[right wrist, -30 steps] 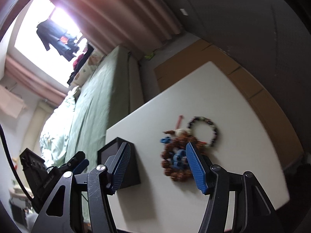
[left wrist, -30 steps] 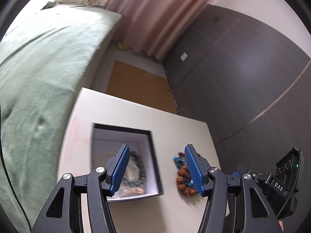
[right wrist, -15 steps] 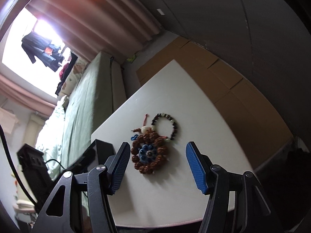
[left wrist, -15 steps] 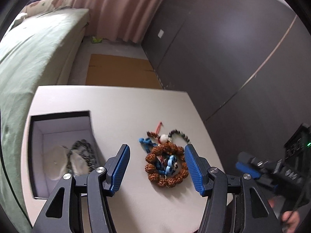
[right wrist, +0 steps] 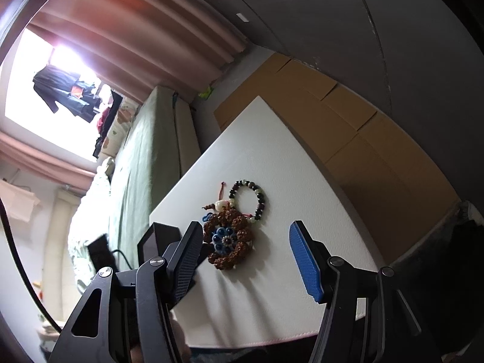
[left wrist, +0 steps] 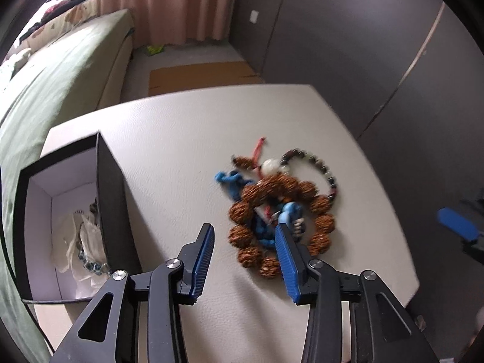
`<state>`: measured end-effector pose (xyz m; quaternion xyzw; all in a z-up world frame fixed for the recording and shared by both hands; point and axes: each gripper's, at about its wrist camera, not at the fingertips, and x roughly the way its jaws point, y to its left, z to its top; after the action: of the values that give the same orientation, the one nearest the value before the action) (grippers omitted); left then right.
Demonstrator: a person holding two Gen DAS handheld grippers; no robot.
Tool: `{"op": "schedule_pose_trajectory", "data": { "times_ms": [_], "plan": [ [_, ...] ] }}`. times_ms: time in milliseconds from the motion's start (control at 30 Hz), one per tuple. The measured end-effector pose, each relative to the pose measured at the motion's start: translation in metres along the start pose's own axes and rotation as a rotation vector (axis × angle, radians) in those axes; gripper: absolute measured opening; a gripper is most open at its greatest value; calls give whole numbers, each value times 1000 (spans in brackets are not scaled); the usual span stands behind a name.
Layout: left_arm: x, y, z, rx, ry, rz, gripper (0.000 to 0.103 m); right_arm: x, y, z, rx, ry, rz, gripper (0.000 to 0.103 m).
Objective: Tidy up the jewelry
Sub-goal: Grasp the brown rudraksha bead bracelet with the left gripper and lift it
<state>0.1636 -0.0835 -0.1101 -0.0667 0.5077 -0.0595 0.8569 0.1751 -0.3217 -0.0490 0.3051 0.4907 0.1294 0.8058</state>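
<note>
A pile of jewelry lies on the white table [left wrist: 169, 139]: a bracelet of big brown beads [left wrist: 302, 190] with a blue knotted ornament [left wrist: 290, 211] on it, and a thin dark-and-pale bead bracelet [left wrist: 328, 175] behind. My left gripper [left wrist: 245, 242] is open and low over the table, its right finger at the brown bracelet's near edge. An open black box with a white lining [left wrist: 42, 199] at the left holds a bracelet and white paper. In the right wrist view my right gripper [right wrist: 245, 254] is open above the table, with the brown bracelet [right wrist: 230, 239] and the thin bracelet [right wrist: 251, 199] beyond.
A green bed [left wrist: 54, 69] runs along the table's left side. Flat cardboard [left wrist: 199, 75] lies on the floor past the far edge, with pink curtains [left wrist: 169, 3] and a dark wall [left wrist: 348, 45] behind. The right gripper's blue finger [left wrist: 456, 222] shows at the right.
My left gripper swung from over the box to the jewelry pile and came down close to it. The right gripper drew back and now shows the pile from farther away.
</note>
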Motion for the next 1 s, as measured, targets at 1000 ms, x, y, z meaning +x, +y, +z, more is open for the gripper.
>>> {"op": "schedule_pose_trajectory", "data": {
  "times_ms": [1000],
  "plan": [
    [-48,0,4,-54,-109,-236,19,16,3,-4,-26,31,-71,61]
  ]
}}
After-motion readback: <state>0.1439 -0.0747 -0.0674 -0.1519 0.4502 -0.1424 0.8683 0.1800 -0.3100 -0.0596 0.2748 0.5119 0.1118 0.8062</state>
